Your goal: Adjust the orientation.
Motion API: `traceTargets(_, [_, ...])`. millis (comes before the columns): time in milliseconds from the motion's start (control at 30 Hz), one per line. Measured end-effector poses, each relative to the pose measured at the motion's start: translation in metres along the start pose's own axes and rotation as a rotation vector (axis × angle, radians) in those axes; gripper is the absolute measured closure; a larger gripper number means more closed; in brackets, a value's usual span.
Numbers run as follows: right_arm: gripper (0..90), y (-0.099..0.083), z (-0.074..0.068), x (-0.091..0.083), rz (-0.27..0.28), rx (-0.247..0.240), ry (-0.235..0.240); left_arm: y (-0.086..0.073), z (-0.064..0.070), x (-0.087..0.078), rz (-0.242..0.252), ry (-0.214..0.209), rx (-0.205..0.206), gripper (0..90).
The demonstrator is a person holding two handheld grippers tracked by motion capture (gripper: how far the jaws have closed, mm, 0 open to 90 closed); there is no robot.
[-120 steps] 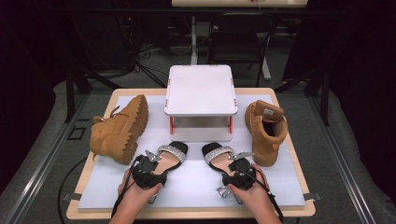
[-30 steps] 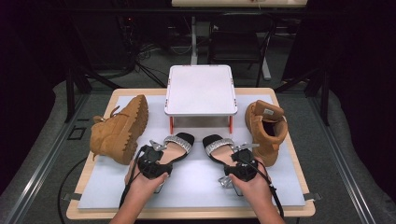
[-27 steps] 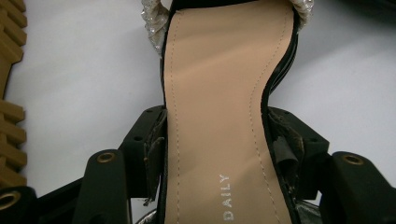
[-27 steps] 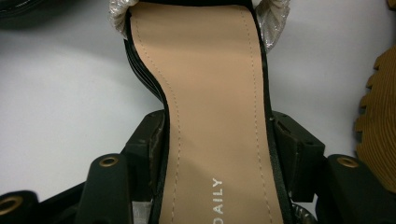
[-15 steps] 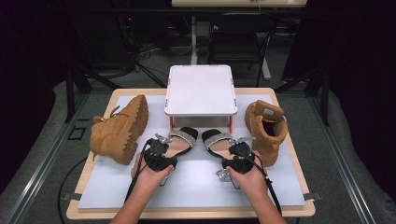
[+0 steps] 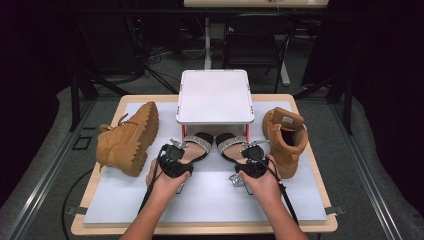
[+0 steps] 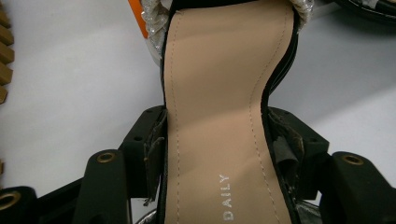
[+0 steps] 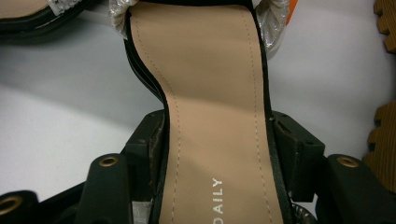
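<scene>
Both tongs, left [image 6: 176, 156] and right [image 6: 251, 161], stayed clamped on a sandal each, left sandal [image 6: 194, 145] and right sandal [image 6: 231, 145]. You had pushed them up-frame from the mat's lower middle; their toes now sat under the stand [image 6: 215, 97], likely nearly placed.

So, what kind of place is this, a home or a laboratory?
Probably a lab or recording workspace, not a home: a wooden table with a white mat stands among a dark metal frame, loose cables lie on the floor behind, and shoes surround a small white stand.
</scene>
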State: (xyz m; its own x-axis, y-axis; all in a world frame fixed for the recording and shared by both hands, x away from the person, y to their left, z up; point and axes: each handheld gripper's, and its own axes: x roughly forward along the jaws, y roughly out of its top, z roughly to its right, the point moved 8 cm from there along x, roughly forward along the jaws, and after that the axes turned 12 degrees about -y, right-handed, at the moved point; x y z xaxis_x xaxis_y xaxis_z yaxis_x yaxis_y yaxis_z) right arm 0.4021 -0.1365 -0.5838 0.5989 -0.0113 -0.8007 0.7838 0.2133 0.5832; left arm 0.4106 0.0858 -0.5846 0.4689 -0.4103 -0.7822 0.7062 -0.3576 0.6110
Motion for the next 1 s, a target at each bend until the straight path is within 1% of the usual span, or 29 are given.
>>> traceTargets(100, [41.5,0.002,0.0,0.003,0.001,0.004,-0.001,0.002,0.0,0.002,0.01,0.001,-0.005,40.7])
traceTargets(133, [41.5,-0.003,0.003,-0.005,-0.11,-0.041,-0.004,0.002,0.0,0.003,0.011,0.001,-0.006,40.7])
traceTargets(167, [41.5,0.003,-0.001,0.004,0.003,0.009,0.0,0.003,0.0,0.004,0.01,0.002,-0.01,40.7])
traceTargets(267, [41.5,0.004,-0.001,0.005,0.003,0.013,-0.002,0.004,-0.002,0.007,0.01,0.018,-0.009,40.7])
traceTargets(333, [41.5,0.005,-0.001,0.006,0.006,0.015,-0.006,0.004,-0.002,0.008,0.013,0.013,-0.018,40.7])
traceTargets(433, [41.5,0.005,-0.002,0.008,0.007,0.02,-0.01,0.003,-0.002,0.01,0.009,0.019,-0.016,40.7])
traceTargets(467, [41.5,0.005,-0.003,0.009,0.016,0.029,-0.012,0.003,-0.001,0.01,0.01,0.019,-0.014,40.7])
traceTargets(500, [41.5,-0.002,0.0,0.0,-0.121,-0.036,0.007,0.003,-0.001,0.01,0.009,0.016,-0.015,40.7])
traceTargets(533, [41.5,0.005,-0.003,0.009,0.005,0.014,-0.011,0.004,0.0,0.011,0.011,0.017,-0.015,40.7])
traceTargets(700, [41.5,0.004,-0.004,0.011,0.006,0.019,-0.011,0.004,0.001,0.012,0.013,0.029,-0.008,40.7])
traceTargets(867, [41.4,0.004,-0.005,0.013,0.002,0.029,-0.01,0.003,0.002,0.012,0.017,0.03,-0.01,40.7])
traceTargets(933, [41.4,0.003,-0.006,0.013,0.006,0.032,-0.011,0.002,0.002,0.012,0.018,0.033,-0.005,40.7])
traceTargets(1000, [41.4,0.003,-0.006,0.013,0.012,0.033,-0.013,0.002,0.002,0.012,0.022,0.029,-0.01,40.6])
